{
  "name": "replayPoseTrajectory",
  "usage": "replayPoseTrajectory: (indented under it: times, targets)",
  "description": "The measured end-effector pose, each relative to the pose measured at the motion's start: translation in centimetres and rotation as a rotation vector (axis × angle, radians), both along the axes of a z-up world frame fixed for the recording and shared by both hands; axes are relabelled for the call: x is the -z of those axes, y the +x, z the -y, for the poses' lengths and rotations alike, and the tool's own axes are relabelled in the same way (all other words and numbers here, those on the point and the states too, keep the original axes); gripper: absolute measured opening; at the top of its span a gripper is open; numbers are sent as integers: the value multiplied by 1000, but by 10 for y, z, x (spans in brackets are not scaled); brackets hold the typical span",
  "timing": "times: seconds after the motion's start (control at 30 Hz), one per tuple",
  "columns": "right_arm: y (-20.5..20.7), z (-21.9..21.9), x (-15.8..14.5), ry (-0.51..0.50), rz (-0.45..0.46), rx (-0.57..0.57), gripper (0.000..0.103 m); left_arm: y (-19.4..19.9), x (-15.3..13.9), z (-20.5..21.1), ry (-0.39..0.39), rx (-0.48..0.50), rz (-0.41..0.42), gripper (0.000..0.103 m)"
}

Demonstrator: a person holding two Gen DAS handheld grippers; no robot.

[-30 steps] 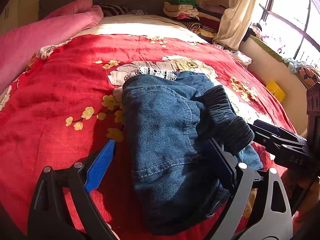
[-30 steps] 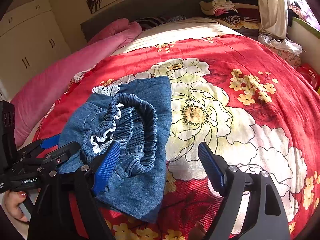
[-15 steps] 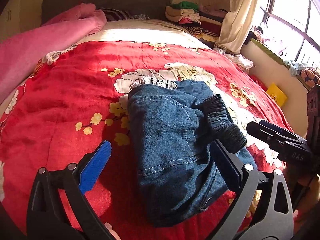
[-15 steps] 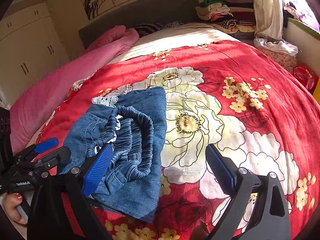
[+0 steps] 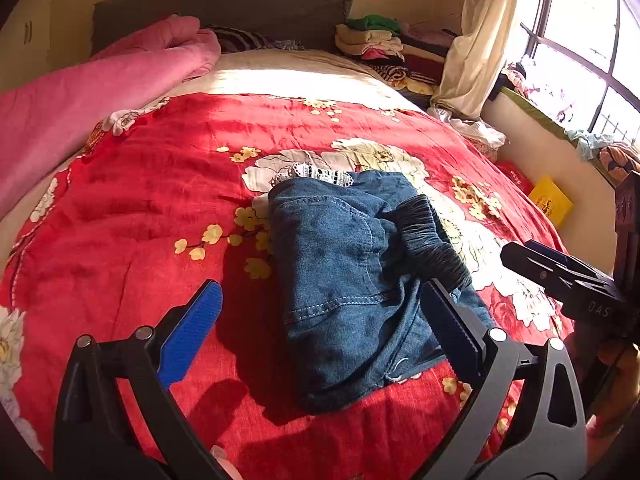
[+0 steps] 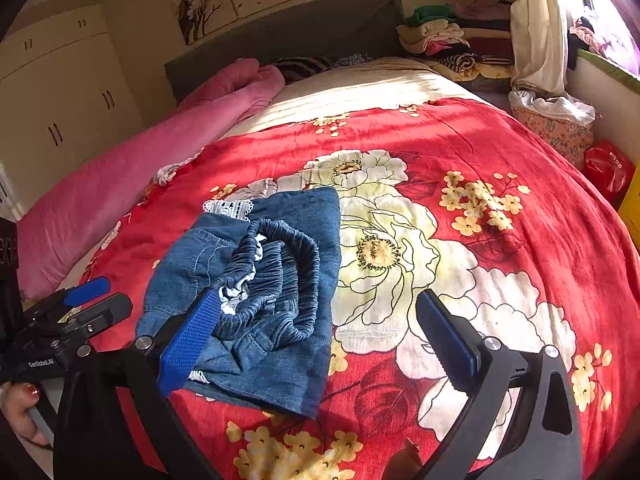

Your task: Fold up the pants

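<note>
Drawn back and lifted off the bundle since a second ago: left gripper (image 5: 320,320) then low over the denim, now clear above its near edge; right gripper (image 6: 320,332) likewise withdrawn toward the near side of the bed. Both spread wide, nothing between the blue pads, no cloth held by either. Pants (image 5: 352,280) lying released in a compact folded bundle on the red floral bedspread (image 5: 160,200), near the front edge, elastic waistband (image 6: 288,276) bunched and standing proud on top, white lace trim (image 5: 320,172) peeping out at the far end. Judged step: final fold laid and let go; task at or very close to completion. Outstanding defect: waistband rucked rather than flat, one denim layer skewed toward the right side. Next move, if any, judged to call for a light press or tuck on the waistband, or full withdrawal. Beyond: pink quilt (image 5: 100,96) along the left, stacked clothes (image 6: 436,36) at the headboard, window (image 5: 580,48) at right.
</note>
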State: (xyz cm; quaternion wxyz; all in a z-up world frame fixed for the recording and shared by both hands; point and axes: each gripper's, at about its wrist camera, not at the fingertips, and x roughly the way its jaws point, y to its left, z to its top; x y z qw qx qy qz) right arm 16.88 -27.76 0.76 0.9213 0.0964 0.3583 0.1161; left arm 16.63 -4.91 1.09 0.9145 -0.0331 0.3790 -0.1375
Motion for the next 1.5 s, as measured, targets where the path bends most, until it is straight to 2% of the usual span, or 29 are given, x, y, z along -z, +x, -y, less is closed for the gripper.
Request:
replayPoseTrajectory:
  times: [0.7,1.13,1.5]
  targets:
    - [-70,-7,-3,-17,5,-11,98,-64,0,-2,38,19,-5,93]
    - [-102,-23,6,-24,-5,-52,98,-102,7,-23,59,-31,-34,93]
    - [-123,-28,9,-41,1,-55,98,-120,17,-27,43,-55,-59,93]
